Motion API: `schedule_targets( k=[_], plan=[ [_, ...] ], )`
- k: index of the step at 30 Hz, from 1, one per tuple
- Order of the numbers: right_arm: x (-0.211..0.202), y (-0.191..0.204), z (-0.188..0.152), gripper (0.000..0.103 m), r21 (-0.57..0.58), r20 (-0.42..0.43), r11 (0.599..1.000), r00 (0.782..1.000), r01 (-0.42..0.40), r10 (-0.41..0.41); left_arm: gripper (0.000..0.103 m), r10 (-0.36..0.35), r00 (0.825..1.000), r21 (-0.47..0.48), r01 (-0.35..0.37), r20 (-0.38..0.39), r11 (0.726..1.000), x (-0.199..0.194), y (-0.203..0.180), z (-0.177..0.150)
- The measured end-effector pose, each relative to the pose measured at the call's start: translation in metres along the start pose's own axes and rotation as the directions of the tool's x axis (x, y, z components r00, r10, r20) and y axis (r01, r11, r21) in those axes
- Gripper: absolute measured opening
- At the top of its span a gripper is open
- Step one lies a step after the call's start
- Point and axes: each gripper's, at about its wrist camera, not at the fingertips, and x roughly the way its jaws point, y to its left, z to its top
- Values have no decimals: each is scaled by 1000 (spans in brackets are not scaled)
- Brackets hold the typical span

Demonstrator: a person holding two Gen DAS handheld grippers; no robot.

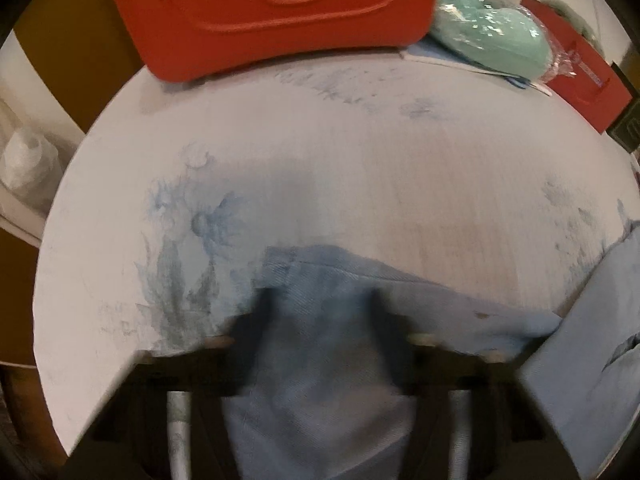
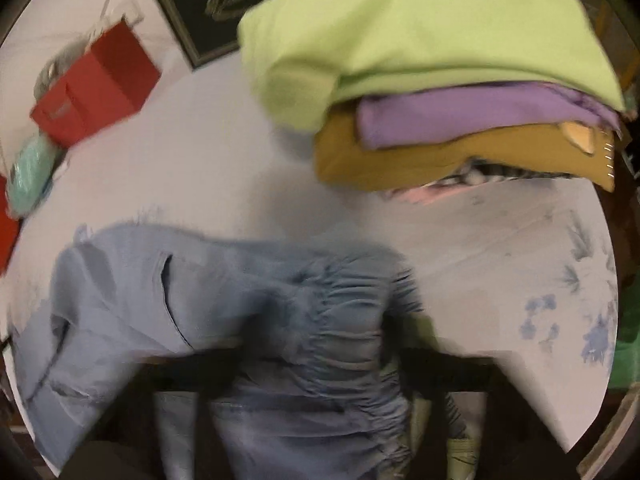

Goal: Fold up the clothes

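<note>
A light blue denim garment (image 1: 324, 344) runs between the fingers of my left gripper (image 1: 320, 300), which is shut on its plain edge just above the white floral tablecloth (image 1: 360, 152). More of the same cloth hangs at the right edge of that view. In the right wrist view my right gripper (image 2: 320, 320) is shut on the gathered elastic waistband of the blue garment (image 2: 168, 300); the rest spreads to the left with a pocket slit showing. Both views are blurred by motion, and the fingertips are partly hidden by cloth.
A red plastic case (image 1: 276, 12) stands at the table's far edge, with a mint green wrapped bundle (image 1: 492, 36) and a red box (image 1: 580, 80) beside it. A stack of folded clothes (image 2: 440, 80), green over purple over mustard, sits at the right. A dark framed sign (image 2: 212, 4) lies behind.
</note>
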Motion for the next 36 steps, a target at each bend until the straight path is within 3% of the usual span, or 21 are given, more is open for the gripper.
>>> schedule_targets(
  k=[4,8,13,21,25,30,36],
  plan=[
    [-22,20,14,14,-53,139,999,990,11,-4,5,32,998,-13,-31,59,999,-17,0,14],
    [-68,8,29,12,-7,311,1000,950,-7,9,5,63,986,-67,-53,151,996,-42,13,39],
    [-67,1,34,12,-9,314,999,949,-39,39,5,100,952,-187,-46,290,981,-82,47,82],
    [-63,7,16,12,-25,301,996,949,-88,91,5,71,966,-206,-19,247,978,-81,51,69],
    [-89,-11,2,12,-6,347,990,928,-142,135,5,58,961,-207,-1,269,978,-109,57,47],
    [-122,-31,-43,12,-47,384,981,903,-190,194,5,27,952,-175,28,304,984,-153,52,-10],
    [-139,-64,-120,12,-82,351,974,908,-212,227,5,-26,954,-120,64,299,991,-188,58,-134]
  ],
)
